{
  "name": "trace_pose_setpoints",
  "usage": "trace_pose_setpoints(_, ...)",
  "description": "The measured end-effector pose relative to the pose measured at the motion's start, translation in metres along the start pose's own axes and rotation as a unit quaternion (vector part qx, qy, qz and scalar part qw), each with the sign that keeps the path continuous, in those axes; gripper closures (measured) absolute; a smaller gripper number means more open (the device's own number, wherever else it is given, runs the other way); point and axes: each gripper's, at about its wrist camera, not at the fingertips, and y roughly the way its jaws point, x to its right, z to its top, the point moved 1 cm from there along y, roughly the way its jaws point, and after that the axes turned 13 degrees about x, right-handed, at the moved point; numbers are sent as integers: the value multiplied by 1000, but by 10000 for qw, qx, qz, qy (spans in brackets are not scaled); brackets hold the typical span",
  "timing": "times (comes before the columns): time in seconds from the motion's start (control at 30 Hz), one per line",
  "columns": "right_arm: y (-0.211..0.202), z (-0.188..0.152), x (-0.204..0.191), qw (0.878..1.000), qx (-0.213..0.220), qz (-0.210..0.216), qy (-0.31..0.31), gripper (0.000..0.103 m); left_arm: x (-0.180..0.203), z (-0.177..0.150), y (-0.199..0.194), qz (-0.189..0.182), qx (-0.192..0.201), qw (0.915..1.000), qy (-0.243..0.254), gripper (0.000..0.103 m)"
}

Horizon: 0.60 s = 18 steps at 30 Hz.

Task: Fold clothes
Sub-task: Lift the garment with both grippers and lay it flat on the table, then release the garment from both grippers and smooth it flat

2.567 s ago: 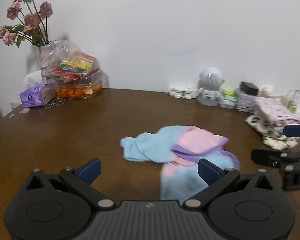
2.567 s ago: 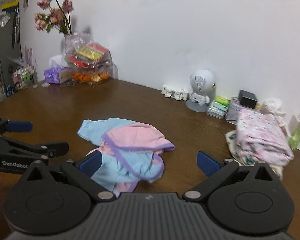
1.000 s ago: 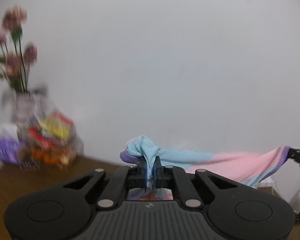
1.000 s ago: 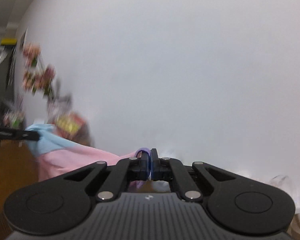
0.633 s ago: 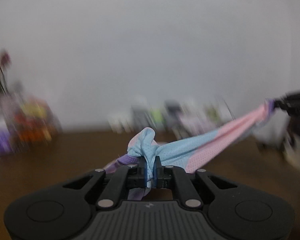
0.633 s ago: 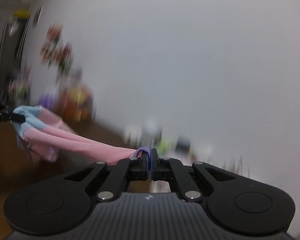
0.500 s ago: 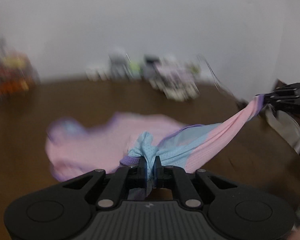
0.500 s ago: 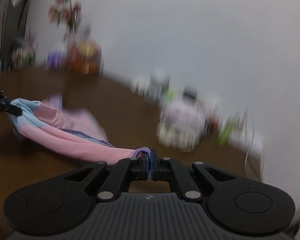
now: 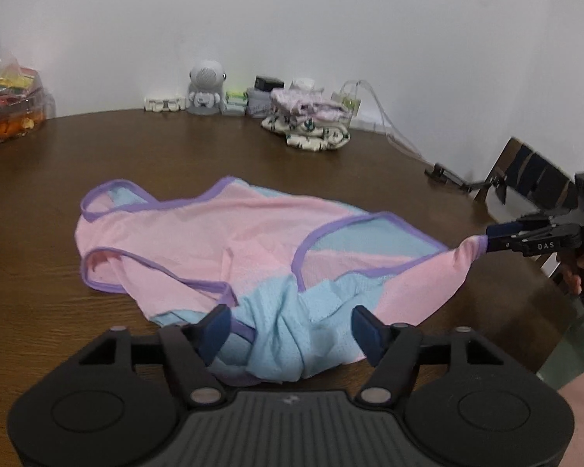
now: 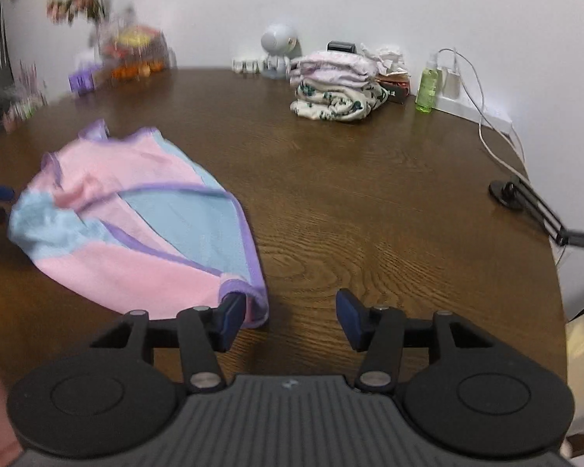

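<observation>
A pink and light-blue sleeveless garment (image 9: pixel 222 241) with purple trim lies spread on the brown table (image 9: pixel 253 155). My left gripper (image 9: pixel 290 330) hangs low over its near edge. The jaws are opening, and bunched blue cloth lies loose between the fingers (image 9: pixel 214 329) without being pinched. In the right wrist view the garment (image 10: pixel 136 225) lies to the left. My right gripper (image 10: pixel 292 319) is opening too, and the purple-hemmed corner (image 10: pixel 249 299) rests against its left finger. From the left wrist view the right gripper (image 9: pixel 488 238) sits at the garment's far right corner.
A stack of folded clothes (image 10: pixel 335 89) sits at the back of the table, near a small white robot figure (image 9: pixel 206 89). A green bottle (image 10: pixel 426 85) and a power strip with cable (image 10: pixel 482 116) are at the back right. A black stand (image 10: pixel 525 202) lies by the right edge.
Both grippers held the garment stretched in the air, shut on its ends. They came down, the garment now lies spread on the table, and both jaws have opened.
</observation>
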Motion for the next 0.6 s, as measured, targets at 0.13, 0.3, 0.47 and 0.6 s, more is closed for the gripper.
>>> trace_pose_setpoints(0.13,-5,10,-5,9977,275,531,331,43,-5,6,10,60,-30,10000,-3,28)
trace_pose_setpoints(0.3,23,13,-38,9981,-29,558,-263,43,-9,0,43,268,-426,9987,-35,34)
trace_pose_setpoints(0.47,44,5,-55,9939,-376,799,-661,49,-21,-5,56,204,-671,9970,-315,80)
trace_pose_setpoints(0.6,53,5,-60,9925,-439,812,-797,49,-27,-3,52,102,-574,9973,-452,89)
